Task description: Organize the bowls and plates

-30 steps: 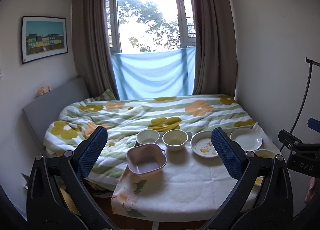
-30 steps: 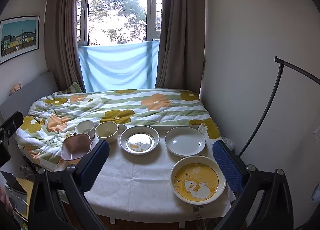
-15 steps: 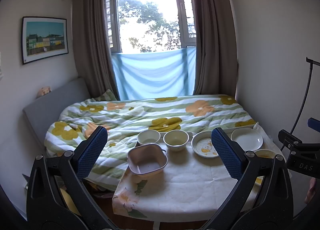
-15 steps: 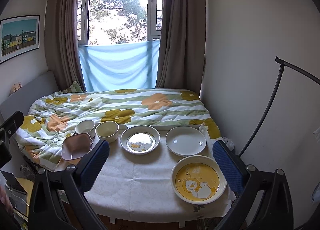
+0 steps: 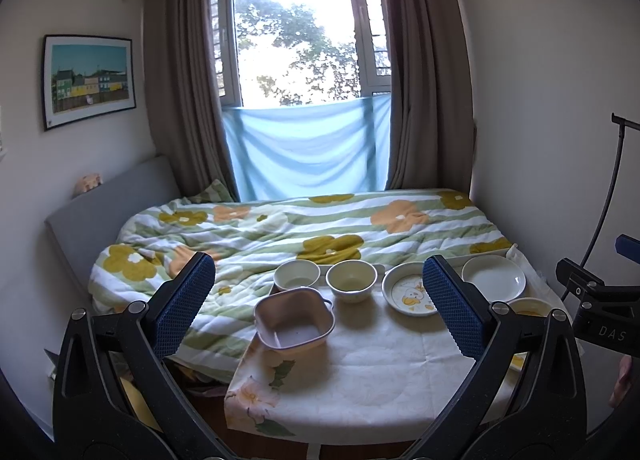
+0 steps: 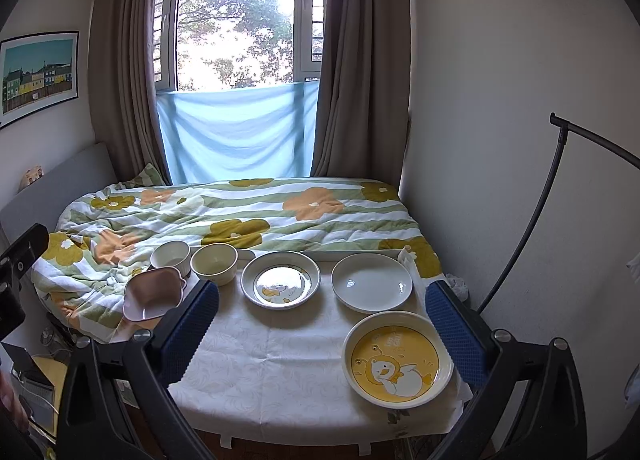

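Note:
On the clothed table sit a pink square bowl, a white bowl, a cream bowl, a duck-print plate, a plain white plate and a large yellow duck plate. My left gripper is open and empty, held back from the pink bowl. My right gripper is open and empty, above the table's near half.
A bed with a flowered duvet lies right behind the table. A black lamp stand curves up at the right by the wall. The right gripper's body shows at the left view's right edge.
Both views have shifted very slightly; the dishes sit a touch further right and lower in frame. Nothing was touched or moved on the table.

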Tool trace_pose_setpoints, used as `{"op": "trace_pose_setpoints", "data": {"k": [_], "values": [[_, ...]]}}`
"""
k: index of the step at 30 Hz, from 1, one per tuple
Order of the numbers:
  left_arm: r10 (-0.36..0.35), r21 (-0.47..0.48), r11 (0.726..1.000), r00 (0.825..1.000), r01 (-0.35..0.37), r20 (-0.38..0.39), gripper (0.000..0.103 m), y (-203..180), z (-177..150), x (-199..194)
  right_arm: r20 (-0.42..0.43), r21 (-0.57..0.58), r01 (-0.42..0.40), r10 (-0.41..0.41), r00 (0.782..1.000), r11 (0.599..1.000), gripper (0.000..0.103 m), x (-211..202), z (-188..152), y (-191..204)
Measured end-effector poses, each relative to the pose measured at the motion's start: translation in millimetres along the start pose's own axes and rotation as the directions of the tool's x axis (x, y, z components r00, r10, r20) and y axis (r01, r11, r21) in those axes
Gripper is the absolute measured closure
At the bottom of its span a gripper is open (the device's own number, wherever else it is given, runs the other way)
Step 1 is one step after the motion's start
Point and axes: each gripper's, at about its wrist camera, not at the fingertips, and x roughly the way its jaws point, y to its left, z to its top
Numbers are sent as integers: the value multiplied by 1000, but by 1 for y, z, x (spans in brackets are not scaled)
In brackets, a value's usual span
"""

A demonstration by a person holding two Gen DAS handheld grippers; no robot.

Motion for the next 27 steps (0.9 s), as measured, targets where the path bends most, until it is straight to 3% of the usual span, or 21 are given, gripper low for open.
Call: {"op": "trace_pose_setpoints", "data": {"k": [27], "values": [[2, 4, 1000, 1000, -2, -1, 0, 3, 1, -1, -6, 4, -7, 7, 1000, 1000, 0, 4, 1, 6]]}}
